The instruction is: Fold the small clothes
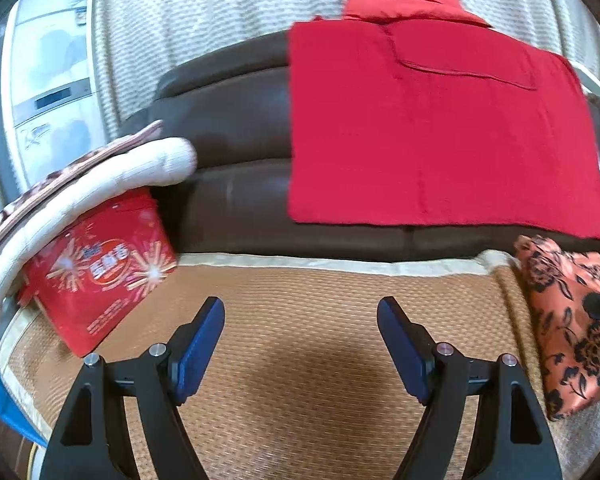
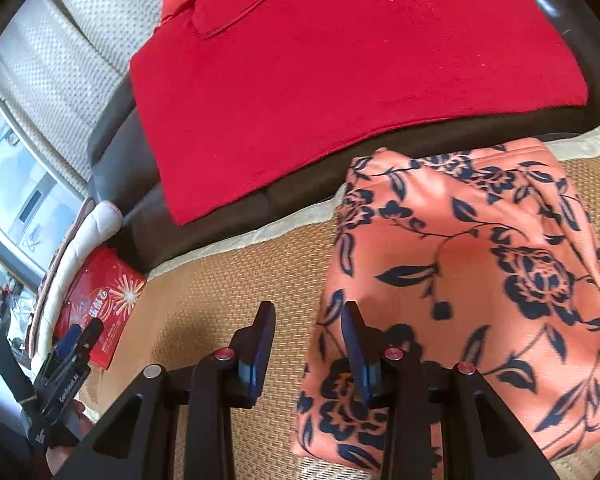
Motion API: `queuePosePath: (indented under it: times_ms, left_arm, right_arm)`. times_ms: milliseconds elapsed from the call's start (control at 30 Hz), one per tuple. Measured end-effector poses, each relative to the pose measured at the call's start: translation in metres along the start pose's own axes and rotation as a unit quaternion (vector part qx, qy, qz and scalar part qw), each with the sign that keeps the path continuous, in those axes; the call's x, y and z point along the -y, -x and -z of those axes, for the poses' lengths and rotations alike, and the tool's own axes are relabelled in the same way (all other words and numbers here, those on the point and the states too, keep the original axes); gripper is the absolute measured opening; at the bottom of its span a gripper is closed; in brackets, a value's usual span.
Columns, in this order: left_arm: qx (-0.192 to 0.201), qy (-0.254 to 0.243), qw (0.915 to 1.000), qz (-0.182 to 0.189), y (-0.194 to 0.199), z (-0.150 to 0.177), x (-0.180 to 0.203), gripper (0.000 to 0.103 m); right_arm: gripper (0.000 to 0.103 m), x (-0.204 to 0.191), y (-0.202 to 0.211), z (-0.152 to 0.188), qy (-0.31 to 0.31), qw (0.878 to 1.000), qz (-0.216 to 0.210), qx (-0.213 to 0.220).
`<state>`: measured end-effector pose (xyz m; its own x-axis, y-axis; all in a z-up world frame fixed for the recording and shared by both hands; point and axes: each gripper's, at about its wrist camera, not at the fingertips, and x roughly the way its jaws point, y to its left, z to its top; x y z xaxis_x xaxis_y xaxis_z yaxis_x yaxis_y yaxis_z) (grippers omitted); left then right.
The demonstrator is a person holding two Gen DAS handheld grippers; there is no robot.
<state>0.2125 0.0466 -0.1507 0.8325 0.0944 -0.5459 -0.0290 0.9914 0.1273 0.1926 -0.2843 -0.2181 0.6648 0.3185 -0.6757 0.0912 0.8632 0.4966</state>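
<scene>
We hold our left gripper [image 1: 300, 312] wide, right gripper [image 2: 308, 316] narrow, both empty; red box [image 1: 100, 272] left, floral cloth [image 2: 460, 280] right, red towel [image 1: 440, 128] ahead.

Black tongs [image 1: 300, 320], blue pads [image 1: 198, 352], silver and red pivot screws.

left gripper [image 1: 300, 312] — jaws wide apart, nothing between the blue pads, pointing forward and down | right gripper [image 2: 308, 316] — jaws partly apart, nothing clamped, angled downward | left gripper also shows at the right camera's lower-left edge
</scene>
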Motion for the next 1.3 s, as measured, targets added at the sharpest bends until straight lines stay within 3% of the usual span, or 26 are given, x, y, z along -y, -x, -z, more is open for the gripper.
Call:
queuePosePath:
  times_ms: [333,467,567,733,1000,1200,1300]
  left_arm:
    - [-0.003,0.04,0.9987,-0.03,-0.008,0.001,-0.033,0.079]
    - [-0.02,0.035,0.9992,-0.002,-0.015,0.002,-0.027,0.079]
    - [-0.052,0.012,0.9975,0.045,-0.026,0.009,-0.004,0.08]
    - [-0.094,-0.014,0.9822,0.162,-0.038,0.013,0.058,0.08]
    - [-0.114,-0.062,0.9564,0.262,-0.037,0.011,0.163,0.083]
    - [-0.157,-0.102,0.9401,0.285,-0.039,0.03,0.229,0.087]
    - [-0.151,-0.117,0.9468,0.259,-0.043,0.04,0.25,0.091]
  right_arm:
    - [0.038,-0.012,-0.01,0.003,0.008,1.0,0.002,-0.003]
    - [0.038,-0.013,-0.011,0.004,0.009,1.0,0.003,-0.005]
    - [0.038,-0.008,-0.008,0.003,0.006,1.0,0.009,-0.001]
    - [0.038,0.023,0.014,-0.003,-0.022,0.999,0.035,0.03]
    - [0.039,0.106,0.049,-0.011,-0.112,0.99,0.056,0.07]
    - [0.039,0.142,0.058,-0.009,-0.128,0.986,0.075,0.072]
    - [0.04,0.17,0.045,-0.005,-0.146,0.986,0.07,0.038]
